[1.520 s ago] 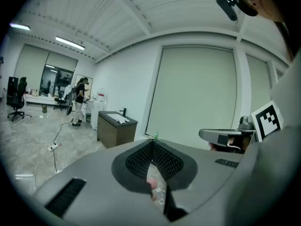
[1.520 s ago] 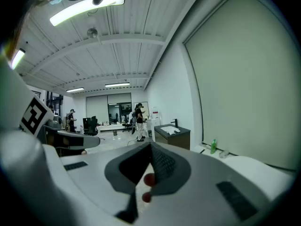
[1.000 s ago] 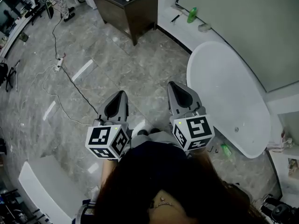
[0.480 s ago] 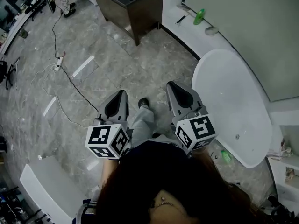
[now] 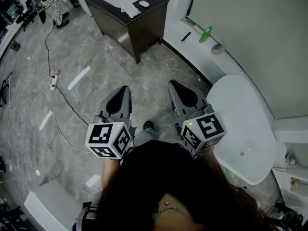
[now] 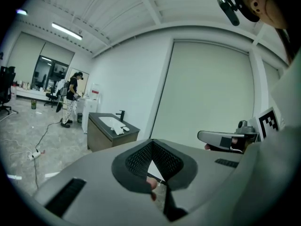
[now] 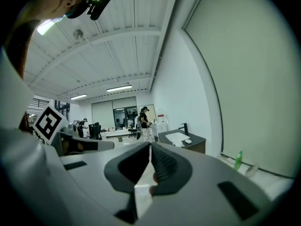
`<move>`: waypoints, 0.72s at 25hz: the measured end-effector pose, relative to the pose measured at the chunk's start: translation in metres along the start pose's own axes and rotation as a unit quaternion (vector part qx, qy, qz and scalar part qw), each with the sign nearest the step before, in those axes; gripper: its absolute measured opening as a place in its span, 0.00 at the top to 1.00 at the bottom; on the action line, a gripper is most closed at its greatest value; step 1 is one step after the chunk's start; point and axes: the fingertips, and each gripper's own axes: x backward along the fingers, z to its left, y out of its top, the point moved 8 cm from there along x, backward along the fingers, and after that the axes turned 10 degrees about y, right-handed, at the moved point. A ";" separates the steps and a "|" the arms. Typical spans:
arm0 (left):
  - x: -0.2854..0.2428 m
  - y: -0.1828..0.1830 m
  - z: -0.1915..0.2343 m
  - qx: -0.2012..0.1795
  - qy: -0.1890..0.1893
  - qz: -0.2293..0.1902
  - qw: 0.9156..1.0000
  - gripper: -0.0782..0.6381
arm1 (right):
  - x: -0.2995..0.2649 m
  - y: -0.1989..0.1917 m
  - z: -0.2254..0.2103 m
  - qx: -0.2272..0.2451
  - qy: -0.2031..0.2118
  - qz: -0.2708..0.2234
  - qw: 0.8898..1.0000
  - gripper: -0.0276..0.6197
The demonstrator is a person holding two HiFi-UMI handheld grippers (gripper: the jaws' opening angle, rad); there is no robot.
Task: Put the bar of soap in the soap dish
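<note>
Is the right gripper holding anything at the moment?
No: its own view shows the right gripper with jaws pressed together and nothing between them.

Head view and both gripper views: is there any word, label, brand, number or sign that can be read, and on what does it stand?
No readable text in any view.
Left cube, right cube: black-and-white marker squares, no letters.
Green bottle: label too small to read.

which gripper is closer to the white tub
Right. The right gripper is next to the white tub, on its left in the head view; the left gripper is farther off, beyond the right one.
</note>
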 end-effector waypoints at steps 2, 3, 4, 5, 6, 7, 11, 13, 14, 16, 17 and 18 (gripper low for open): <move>-0.028 0.012 0.011 0.005 -0.004 0.000 1.000 0.89 | -0.025 0.010 -0.018 0.002 -0.003 -0.002 1.000 0.93; -0.041 0.016 0.016 0.007 -0.006 0.001 1.000 0.89 | -0.036 0.014 -0.027 0.000 -0.004 -0.003 1.000 0.93; -0.054 0.019 0.021 0.009 -0.007 0.004 1.000 0.89 | -0.046 0.016 -0.035 -0.001 -0.005 -0.003 1.000 0.93; -0.066 0.022 0.025 0.009 -0.007 0.007 1.000 0.89 | -0.056 0.018 -0.043 -0.003 -0.006 -0.002 1.000 0.93; -0.078 0.023 0.028 0.010 -0.007 0.011 1.000 0.89 | -0.064 0.019 -0.051 -0.006 -0.007 -0.001 1.000 0.93; -0.090 0.025 0.031 0.012 -0.007 0.015 1.000 0.89 | -0.073 0.019 -0.061 -0.009 -0.008 0.001 1.000 0.93; -0.145 0.030 0.040 0.020 -0.003 0.025 0.999 0.89 | -0.111 0.021 -0.109 -0.016 -0.006 0.007 1.000 0.92; -0.176 0.035 0.044 0.020 0.004 0.025 0.999 0.89 | -0.133 0.023 -0.138 -0.017 -0.001 0.004 1.000 0.92; -0.192 0.038 0.046 0.021 0.008 0.022 1.000 0.89 | -0.146 0.025 -0.153 -0.016 0.002 0.001 1.000 0.92; -0.225 0.048 0.052 0.024 0.021 0.015 0.999 0.89 | -0.173 0.031 -0.183 -0.016 0.013 0.000 1.000 0.92; -0.242 0.055 0.054 0.027 0.026 0.011 0.999 0.89 | -0.187 0.035 -0.198 -0.017 0.019 0.001 1.000 0.92; -0.258 0.062 0.056 0.031 0.030 0.006 0.999 0.89 | -0.200 0.040 -0.212 -0.017 0.027 0.002 0.999 0.92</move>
